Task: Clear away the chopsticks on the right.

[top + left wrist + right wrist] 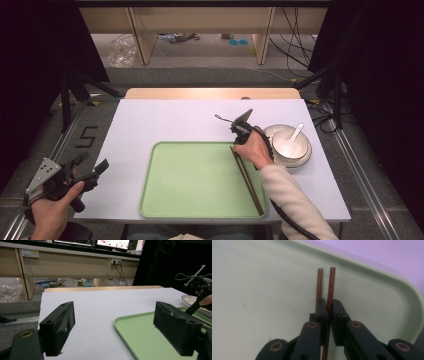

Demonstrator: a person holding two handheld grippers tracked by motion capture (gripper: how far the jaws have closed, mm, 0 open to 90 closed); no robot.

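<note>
Jaws of the right gripper [329, 312] are clamped on a pair of brown chopsticks [330, 285], though from the right gripper view only one stick clearly sits between the pads; the other runs under or beside the left pad, can't tell if it's pinched. Chopsticks lie along the right side of the green tray [195, 180] in the high view, tips near the tray's far right corner, back ends [252, 192] trailing toward the near edge. Left gripper [87, 172] is held off the table's left edge, jaws wide apart, nothing between them. White bowl with a spoon [290, 142] sits on a plate just right of the tray, close behind the right hand [255, 150]. Risks, as I judge it: if only one stick is gripped, lifting would leave the other behind or let it roll; thin round sticks could swivel or slip in the pads; swinging the hand right could knock the bowl or spoon.
</note>
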